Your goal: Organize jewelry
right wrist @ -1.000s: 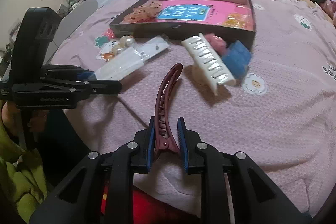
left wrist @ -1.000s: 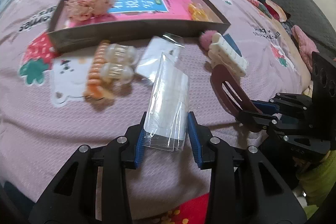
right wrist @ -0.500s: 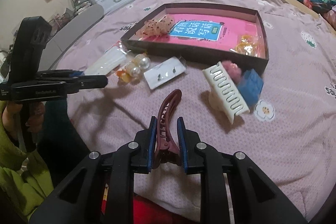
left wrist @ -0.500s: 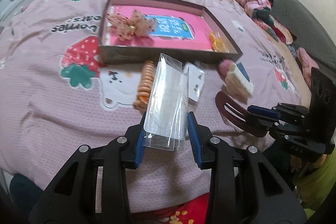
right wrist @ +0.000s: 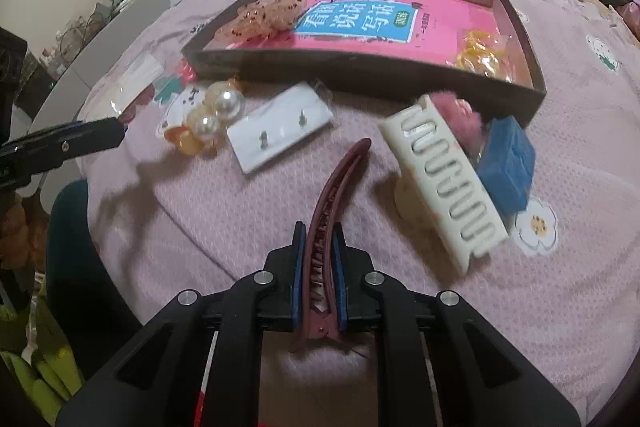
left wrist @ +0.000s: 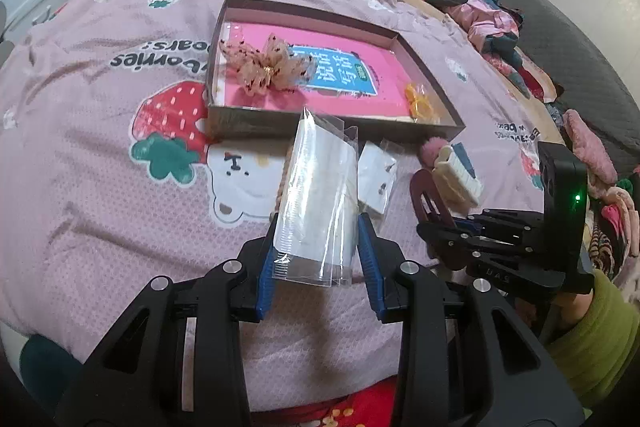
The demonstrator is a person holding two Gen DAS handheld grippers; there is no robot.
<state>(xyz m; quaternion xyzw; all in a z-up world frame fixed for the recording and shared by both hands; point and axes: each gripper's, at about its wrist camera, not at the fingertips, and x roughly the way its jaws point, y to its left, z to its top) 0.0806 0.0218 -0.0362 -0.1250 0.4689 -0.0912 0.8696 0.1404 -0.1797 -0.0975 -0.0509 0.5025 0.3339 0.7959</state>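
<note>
Left wrist view: left gripper (left wrist: 318, 263) bottom centre, angled down toward the pink bedspread (left wrist: 100, 187). Blue pads pinch the lower sides of a clear plastic packet (left wrist: 318, 203), which stands up from the jaws toward the frame middle. Behind it, upper centre, the shallow brown box (left wrist: 320, 125) with a pink book inside; a beige speckled bow (left wrist: 266, 69) sits at its left end, a small yellow bag (left wrist: 420, 103) at its right end. An earring card (left wrist: 376, 181) lies just right of the packet. The right gripper (left wrist: 432, 227) comes in from the right edge, a green sleeve (left wrist: 588, 323) behind it, with the maroon hair clip (left wrist: 426, 193) sticking out of its jaws toward the left.

Right wrist view: right gripper (right wrist: 318, 267) bottom centre, tilted down at the bedspread. Its jaws have just been closing; pads now pressed tight on the rear of the maroon clip, whose tip curves up to frame centre. White claw clip (right wrist: 444, 183) right of centre, touching a blue block (right wrist: 508, 163) and a pink pom-pom (right wrist: 456, 115). Pearl hair tie (right wrist: 212, 123) left of centre, beside the earring card. Box across the top. Left gripper's arm pokes in from the left edge, its jaws edge-on.
</note>
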